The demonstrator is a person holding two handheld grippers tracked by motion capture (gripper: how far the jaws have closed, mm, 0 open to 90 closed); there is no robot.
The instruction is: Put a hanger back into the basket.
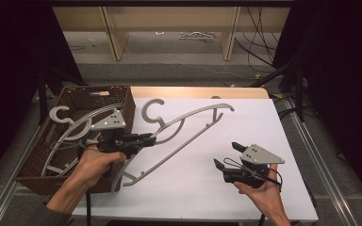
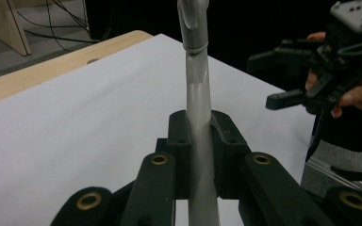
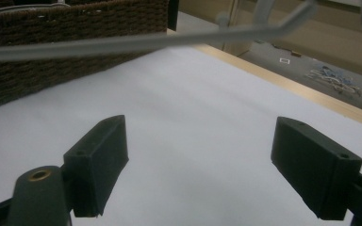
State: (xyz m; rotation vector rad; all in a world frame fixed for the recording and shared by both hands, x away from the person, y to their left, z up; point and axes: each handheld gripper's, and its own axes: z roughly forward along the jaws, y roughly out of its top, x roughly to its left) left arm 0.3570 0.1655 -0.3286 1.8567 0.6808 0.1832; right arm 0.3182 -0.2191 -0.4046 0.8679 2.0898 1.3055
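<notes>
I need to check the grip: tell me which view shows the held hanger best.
The high view: the whole hanger shows, with the left gripper clamped on it. The left gripper view shows only its bar between shut jaws; the right gripper view, a blurred bar across the top.

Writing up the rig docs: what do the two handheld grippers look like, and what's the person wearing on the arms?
Both grippers are black, each with two blocky black jaws on linkage arms with brass-coloured pivot bushings. The left gripper and right gripper each carry a grey three-cornered plate dotted with small dark holes on top. A black cable trails from each toward the table's near edge. The left forearm shows a dark grey sleeve; the right forearm is bare.
</notes>
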